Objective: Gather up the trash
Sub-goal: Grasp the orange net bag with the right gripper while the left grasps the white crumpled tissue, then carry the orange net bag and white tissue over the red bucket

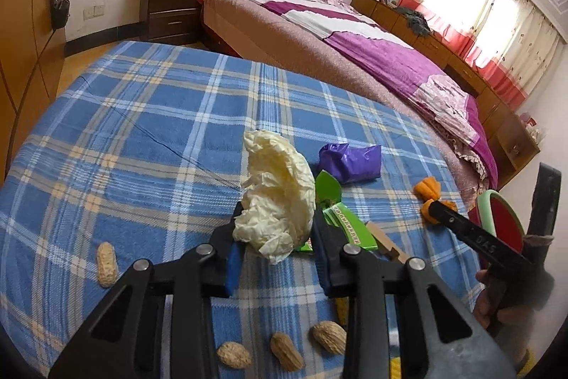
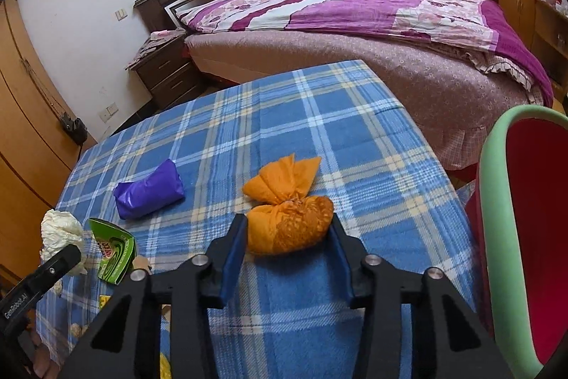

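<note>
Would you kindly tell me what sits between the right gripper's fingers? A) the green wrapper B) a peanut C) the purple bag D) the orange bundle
D: the right wrist view shows the right gripper with a finger on each side of the orange bundle.

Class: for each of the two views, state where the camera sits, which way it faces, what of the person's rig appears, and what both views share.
Left wrist: on the left gripper, looking down over the checked cloth towards the bed; it is shut on the crumpled tissue.
Right wrist: on the right gripper, same direction; it is shut on the orange bundle.
Shared: purple bag, green wrapper, green-rimmed bin.
</note>
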A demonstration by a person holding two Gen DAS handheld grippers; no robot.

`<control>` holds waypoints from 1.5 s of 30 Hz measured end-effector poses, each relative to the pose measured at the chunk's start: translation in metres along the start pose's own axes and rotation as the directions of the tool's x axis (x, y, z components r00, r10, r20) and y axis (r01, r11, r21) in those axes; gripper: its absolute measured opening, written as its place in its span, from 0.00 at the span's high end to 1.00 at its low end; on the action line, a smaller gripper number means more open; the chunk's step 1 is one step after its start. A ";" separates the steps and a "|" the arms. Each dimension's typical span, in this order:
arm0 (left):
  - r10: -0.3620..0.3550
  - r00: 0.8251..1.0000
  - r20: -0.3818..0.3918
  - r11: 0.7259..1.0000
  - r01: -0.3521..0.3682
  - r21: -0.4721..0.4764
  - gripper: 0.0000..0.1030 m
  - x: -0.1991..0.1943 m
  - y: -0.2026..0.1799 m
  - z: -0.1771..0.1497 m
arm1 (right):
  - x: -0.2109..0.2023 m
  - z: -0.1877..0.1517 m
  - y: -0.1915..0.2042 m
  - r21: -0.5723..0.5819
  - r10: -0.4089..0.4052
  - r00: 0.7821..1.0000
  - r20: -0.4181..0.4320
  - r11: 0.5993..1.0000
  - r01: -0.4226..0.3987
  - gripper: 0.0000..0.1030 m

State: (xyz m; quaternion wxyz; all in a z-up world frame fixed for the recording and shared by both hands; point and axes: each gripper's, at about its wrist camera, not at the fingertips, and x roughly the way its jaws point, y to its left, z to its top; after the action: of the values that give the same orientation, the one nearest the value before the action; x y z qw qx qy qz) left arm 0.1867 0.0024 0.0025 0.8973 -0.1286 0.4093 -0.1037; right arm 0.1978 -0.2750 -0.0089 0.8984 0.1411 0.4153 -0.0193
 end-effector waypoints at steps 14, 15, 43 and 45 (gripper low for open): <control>-0.006 0.999 0.039 1.000 0.006 -0.007 0.67 -0.032 -0.010 -0.002 | -0.040 -0.017 -0.001 -0.004 0.044 0.998 0.036 0.999 -0.044 0.71; -0.009 0.999 0.042 1.000 0.009 -0.007 0.67 -0.035 -0.011 -0.003 | -0.043 -0.019 -0.002 0.000 0.048 0.998 0.035 0.999 -0.048 0.71; -0.092 0.994 0.056 0.995 0.089 0.056 0.67 -0.088 -0.060 -0.038 | -0.164 -0.063 -0.037 0.095 0.095 0.979 0.178 0.989 -0.114 0.72; -0.100 0.994 0.051 0.993 0.097 0.063 0.67 -0.088 -0.065 -0.040 | -0.169 -0.067 -0.042 0.106 0.092 0.979 0.184 0.988 -0.113 0.72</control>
State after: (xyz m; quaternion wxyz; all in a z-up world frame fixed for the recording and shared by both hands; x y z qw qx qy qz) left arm 0.0944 -0.0394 0.0607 0.9054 -0.1243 0.3745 -0.1565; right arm 0.0317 -0.3116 0.0667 0.9222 0.2120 0.3233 -0.0096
